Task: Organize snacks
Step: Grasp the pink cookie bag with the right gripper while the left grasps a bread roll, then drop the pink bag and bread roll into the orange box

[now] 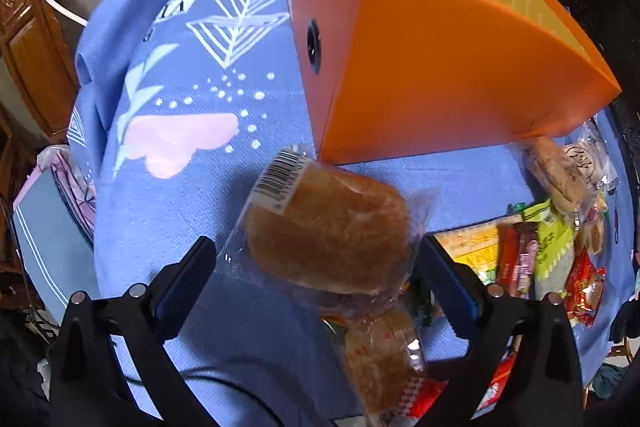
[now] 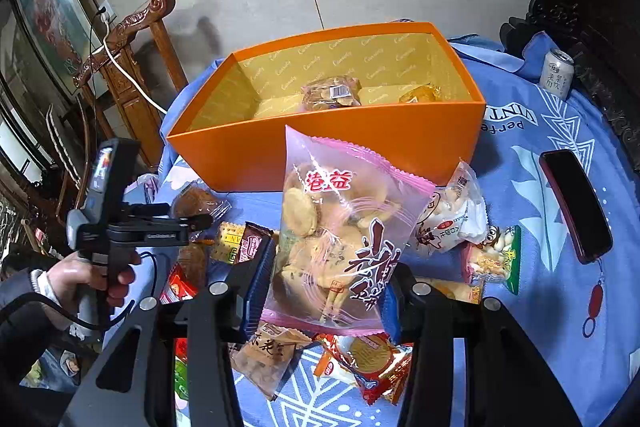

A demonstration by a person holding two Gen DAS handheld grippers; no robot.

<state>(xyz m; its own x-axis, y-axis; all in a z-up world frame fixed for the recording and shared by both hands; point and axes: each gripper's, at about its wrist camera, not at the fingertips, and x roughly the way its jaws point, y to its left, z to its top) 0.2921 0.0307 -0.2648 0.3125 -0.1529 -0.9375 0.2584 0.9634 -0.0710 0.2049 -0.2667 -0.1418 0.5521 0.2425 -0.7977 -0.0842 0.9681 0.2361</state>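
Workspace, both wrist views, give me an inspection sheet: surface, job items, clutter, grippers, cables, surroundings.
Surface: blue patterned tablecloth.
Job's things: orange box, open top, two wrapped snacks inside; loose snack pile in front of it.
Clutter: drink can and dark phone to the right of the box.
Grippers: left gripper shut on a wrapped bun, held near the box; right gripper shut on a pink cookie bag.
Cables: white cable over the chair; black lead at the left gripper's handle.
Surroundings: carved wooden chair, tiled floor.
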